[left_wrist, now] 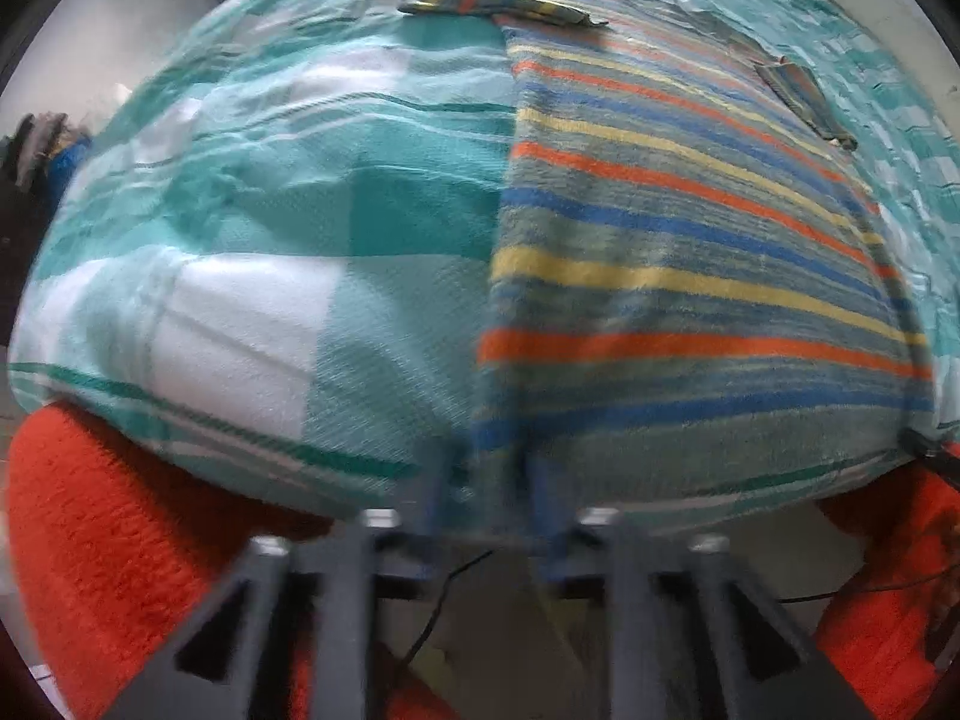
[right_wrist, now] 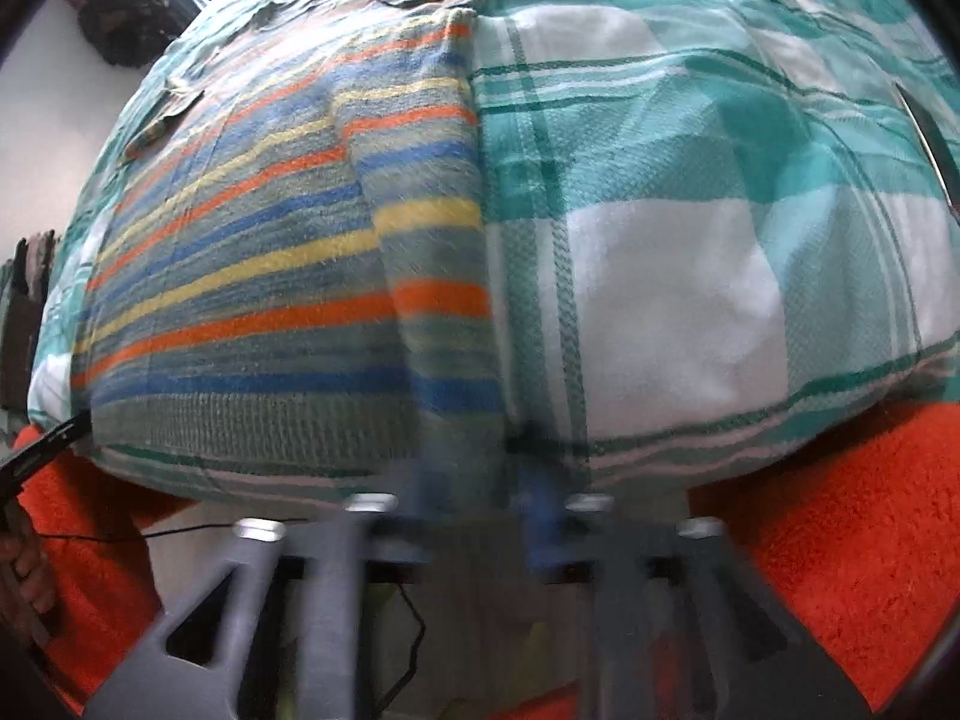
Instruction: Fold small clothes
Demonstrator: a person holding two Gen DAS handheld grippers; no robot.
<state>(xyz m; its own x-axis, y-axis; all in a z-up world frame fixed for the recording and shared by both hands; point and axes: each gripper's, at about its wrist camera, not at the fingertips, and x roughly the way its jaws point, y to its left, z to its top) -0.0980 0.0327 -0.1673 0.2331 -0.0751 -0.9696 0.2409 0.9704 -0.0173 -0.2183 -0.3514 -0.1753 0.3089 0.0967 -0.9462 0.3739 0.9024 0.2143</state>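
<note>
Striped fleece garment (left_wrist: pixel 690 252), fuzzy, with orange, blue and yellow bands, spread flat on a woven teal-and-white checked cloth (left_wrist: pixel 252 276) near its front edge. Left gripper (left_wrist: pixel 489 480) at the garment's near left corner, blue fingers blurred, jaws parted, no clear grip visible. Right gripper (right_wrist: pixel 510 480) at the near right corner, jaws apart, fabric edge between them, not pinched. Orange fluffy fabric (left_wrist: pixel 120 528) below the edge. Only in the right view: a folded-over strip (right_wrist: pixel 432 228) along the garment's right side.
</note>
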